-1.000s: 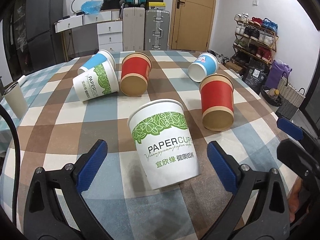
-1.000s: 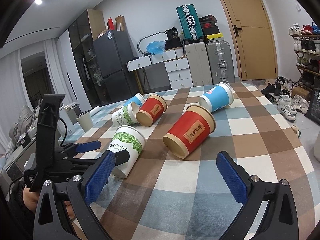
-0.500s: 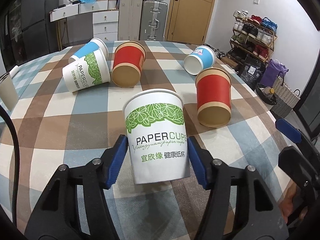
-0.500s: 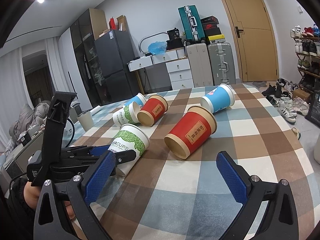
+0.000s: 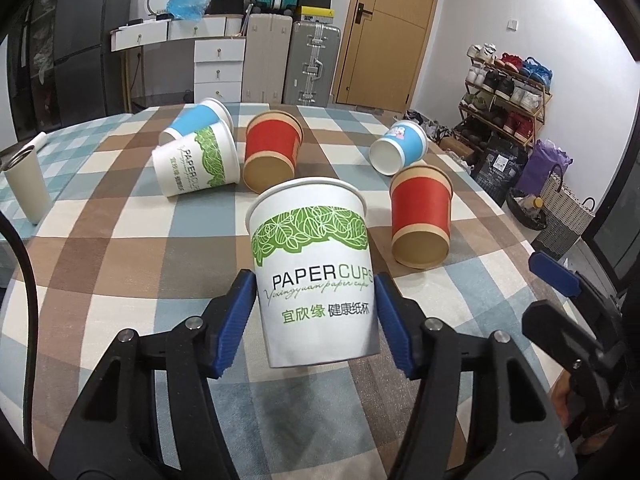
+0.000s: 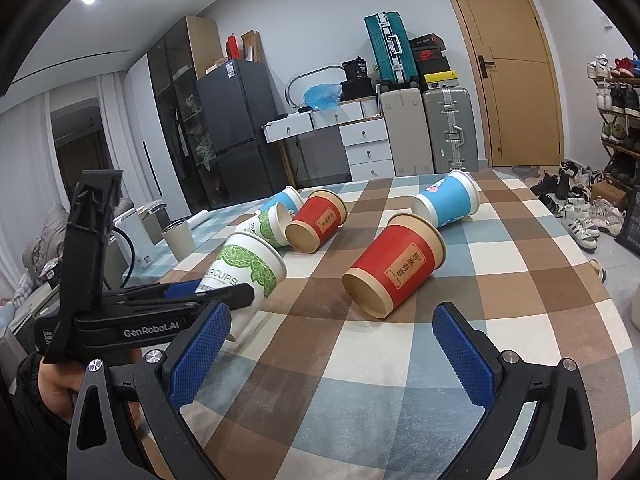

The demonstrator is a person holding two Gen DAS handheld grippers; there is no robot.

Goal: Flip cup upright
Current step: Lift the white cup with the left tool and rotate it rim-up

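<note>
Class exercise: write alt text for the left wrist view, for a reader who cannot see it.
The left gripper clamps a white paper cup printed with green leaves, lifted and tilted, mouth facing away. Behind it, five more cups lie tipped over on the checked tablecloth.

A: What is nearest the camera?
B: The right gripper, its blue fingers spread wide over a checked surface.

A: And at the left?
B: The left gripper is closed around a white cup with green leaves, held tilted, its mouth facing up and right.

A: Other cups?
B: A red cup lies on its side just ahead; beyond it lies a blue cup.
</note>
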